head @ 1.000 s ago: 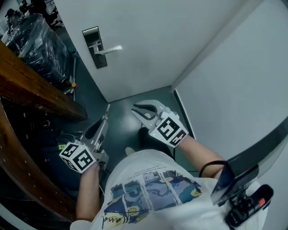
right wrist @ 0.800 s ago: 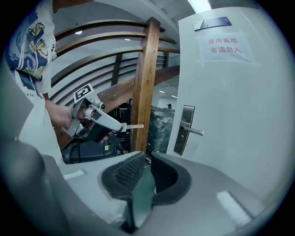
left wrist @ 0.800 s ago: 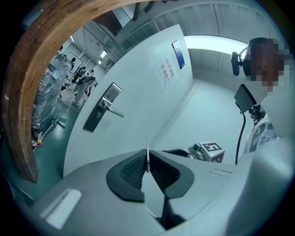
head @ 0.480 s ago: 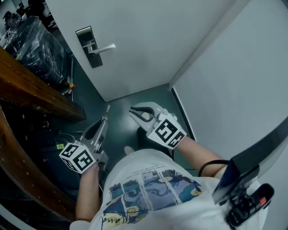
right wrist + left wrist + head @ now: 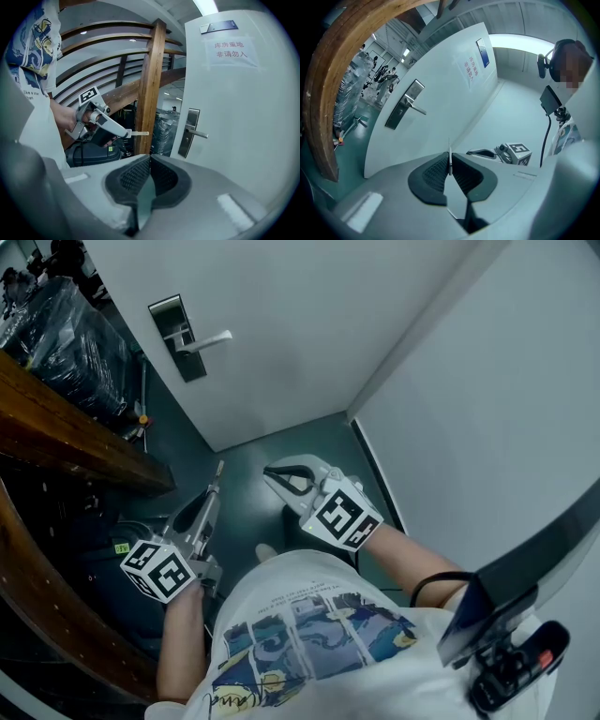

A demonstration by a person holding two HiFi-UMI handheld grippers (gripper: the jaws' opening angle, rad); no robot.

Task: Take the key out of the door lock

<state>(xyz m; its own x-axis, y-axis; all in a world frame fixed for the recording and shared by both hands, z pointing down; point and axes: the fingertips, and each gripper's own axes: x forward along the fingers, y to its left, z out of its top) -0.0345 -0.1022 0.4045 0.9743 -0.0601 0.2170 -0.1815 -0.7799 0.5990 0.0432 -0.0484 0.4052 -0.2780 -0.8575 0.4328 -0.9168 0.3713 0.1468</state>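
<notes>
Metal, thin and pale, the key (image 5: 449, 157) is clenched edge-on between the pads of the left gripper (image 5: 449, 165), its tip poking forward toward the door (image 5: 281, 334), well apart from the door's lock plate (image 5: 176, 337) and handle (image 5: 211, 339). The right gripper (image 5: 150, 161) is closing, its pads meeting on nothing, also short of the door.

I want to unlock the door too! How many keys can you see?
1. The key sticks out of the left gripper's shut jaws, away from the door lock. More could be hidden.
</notes>
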